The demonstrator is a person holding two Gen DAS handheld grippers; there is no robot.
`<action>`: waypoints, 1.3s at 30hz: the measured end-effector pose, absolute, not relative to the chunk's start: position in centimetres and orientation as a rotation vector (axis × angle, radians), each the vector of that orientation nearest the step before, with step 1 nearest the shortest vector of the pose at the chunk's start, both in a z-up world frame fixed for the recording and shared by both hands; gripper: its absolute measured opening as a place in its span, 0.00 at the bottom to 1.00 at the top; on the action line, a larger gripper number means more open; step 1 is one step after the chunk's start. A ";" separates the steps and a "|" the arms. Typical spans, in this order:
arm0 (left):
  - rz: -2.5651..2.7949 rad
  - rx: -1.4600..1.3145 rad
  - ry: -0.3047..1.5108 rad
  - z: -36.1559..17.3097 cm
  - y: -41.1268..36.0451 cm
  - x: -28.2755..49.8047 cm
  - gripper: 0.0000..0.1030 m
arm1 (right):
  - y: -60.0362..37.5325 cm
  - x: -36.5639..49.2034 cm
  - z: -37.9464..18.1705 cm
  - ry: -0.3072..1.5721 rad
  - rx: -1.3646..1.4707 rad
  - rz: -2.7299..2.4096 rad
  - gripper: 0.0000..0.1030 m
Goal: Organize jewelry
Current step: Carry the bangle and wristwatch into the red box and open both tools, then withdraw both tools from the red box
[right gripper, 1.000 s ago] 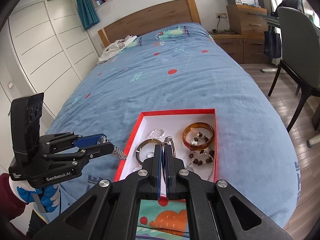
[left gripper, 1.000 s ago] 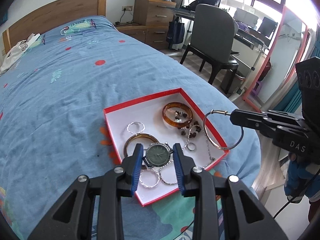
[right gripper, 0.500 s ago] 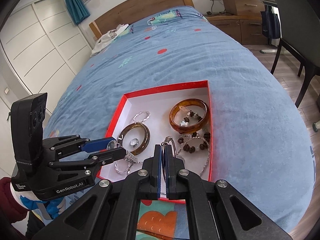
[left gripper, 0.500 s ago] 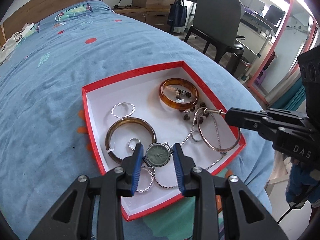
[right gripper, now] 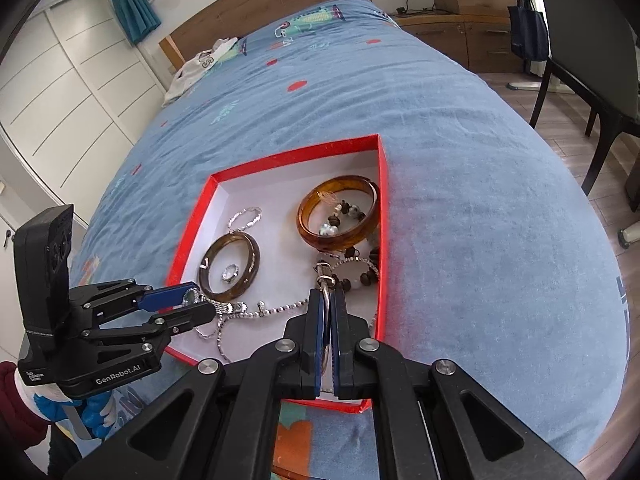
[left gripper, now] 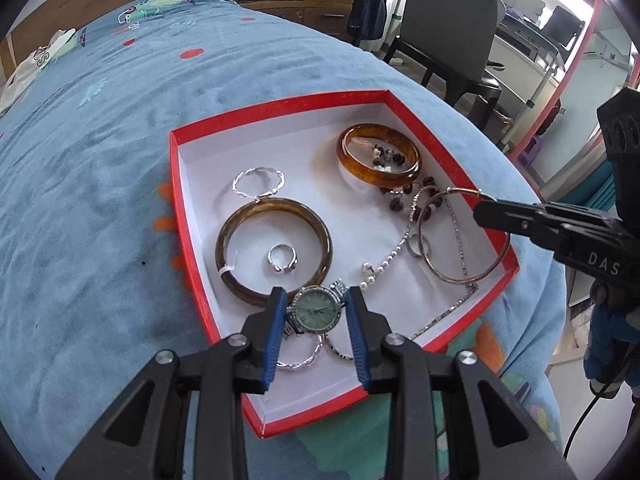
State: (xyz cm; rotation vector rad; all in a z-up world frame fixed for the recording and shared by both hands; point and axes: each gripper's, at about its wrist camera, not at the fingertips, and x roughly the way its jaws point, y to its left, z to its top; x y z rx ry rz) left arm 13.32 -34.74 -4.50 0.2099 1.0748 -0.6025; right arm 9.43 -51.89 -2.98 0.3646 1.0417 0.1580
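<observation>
A red box (left gripper: 188, 216) with a white floor lies on the blue bed and also shows in the right wrist view (right gripper: 382, 184). My left gripper (left gripper: 316, 312) is shut on a silver watch (left gripper: 317, 312) with a green dial, low over the box's near end. My right gripper (right gripper: 328, 300) is shut on a thin metal bangle (left gripper: 464, 236), which hangs over the box's right side. In the box lie an amber bangle (left gripper: 378, 156), a dark brown bangle (left gripper: 274, 250) around a silver ring (left gripper: 282, 258), a twisted silver hoop (left gripper: 258, 182), brown beads and a pearl chain (left gripper: 390, 258).
A grey chair (left gripper: 448, 28) and a desk stand off the bed's right side. A wooden headboard (right gripper: 264, 4) and a white garment (right gripper: 200, 64) are at the far end. White wardrobe doors (right gripper: 60, 80) stand left of the bed.
Both grippers have come down closer to the box. The watch now sits low over the box's near end, and the thin bangle has dropped over its right side.
</observation>
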 end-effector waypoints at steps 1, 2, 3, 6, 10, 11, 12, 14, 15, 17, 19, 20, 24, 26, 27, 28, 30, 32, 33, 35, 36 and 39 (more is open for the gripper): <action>-0.595 0.206 1.078 -4.7 -34.6 13.4 0.28 | -51.8 9.4 -3.5 1.057 0.360 0.154 0.04; -0.588 0.201 1.079 -4.8 -34.5 13.4 0.28 | -51.8 9.3 -3.9 1.068 0.360 0.154 0.04; -0.583 0.193 1.081 -5.0 -34.4 13.5 0.28 | -51.8 9.3 -4.3 1.076 0.358 0.152 0.04; -0.568 0.190 1.085 -5.4 -34.0 13.7 0.28 | -51.4 9.1 -5.0 1.089 0.359 0.157 0.04; -0.552 0.171 1.077 -5.5 -33.4 13.8 0.28 | -51.0 9.2 -5.2 1.096 0.342 0.157 0.05; -0.550 0.166 1.075 -5.5 -33.4 13.9 0.29 | -51.0 9.2 -5.1 1.098 0.336 0.156 0.05; -0.547 0.165 1.073 -5.5 -33.4 13.9 0.29 | -50.9 9.3 -5.1 1.101 0.328 0.156 0.05; -0.537 0.168 1.069 -5.6 -33.4 13.8 0.29 | -50.7 9.3 -5.1 1.109 0.307 0.155 0.05; -0.532 0.167 1.070 -5.7 -33.4 13.7 0.29 | -50.7 9.4 -5.1 1.111 0.299 0.155 0.05; -0.527 0.156 1.074 -5.7 -33.3 13.7 0.29 | -50.5 9.4 -5.0 1.114 0.290 0.155 0.07; -0.530 0.149 1.081 -5.6 -33.3 13.6 0.30 | -50.3 9.4 -4.8 1.111 0.286 0.154 0.13; -0.534 0.149 1.085 -5.6 -33.4 13.6 0.32 | -50.3 9.4 -4.6 1.108 0.284 0.155 0.14; -0.534 0.142 1.080 -5.1 -33.4 13.3 0.35 | -49.9 9.2 -3.5 1.088 0.263 0.150 0.28; -0.538 0.135 1.068 -4.4 -33.2 12.9 0.36 | -49.9 8.9 -2.7 1.068 0.262 0.144 0.28; -0.540 0.135 1.062 -4.0 -33.2 12.8 0.36 | -49.9 8.7 -2.2 1.059 0.263 0.140 0.28; -0.540 0.134 1.051 -3.5 -33.1 12.6 0.36 | -49.9 8.5 -1.6 1.045 0.264 0.135 0.28; -0.537 0.121 1.032 -2.4 -32.7 12.2 0.36 | -49.9 8.1 -0.6 1.021 0.266 0.127 0.29; -0.529 0.115 1.004 -1.1 -32.2 11.6 0.36 | -49.7 7.5 0.6 0.992 0.274 0.123 0.32; -0.520 0.118 0.987 -0.4 -31.9 11.2 0.37 | -49.5 7.3 1.1 0.979 0.277 0.124 0.35; -0.494 0.116 0.957 1.1 -30.8 10.4 0.39 | -48.7 6.6 2.3 0.954 0.277 0.129 0.38; -0.479 0.116 0.946 1.7 -30.3 10.1 0.41 | -48.2 6.4 2.8 0.945 0.276 0.135 0.40; -0.421 0.114 0.908 3.6 -28.2 9.0 0.47 | -46.6 5.6 4.3 0.915 0.272 0.147 0.45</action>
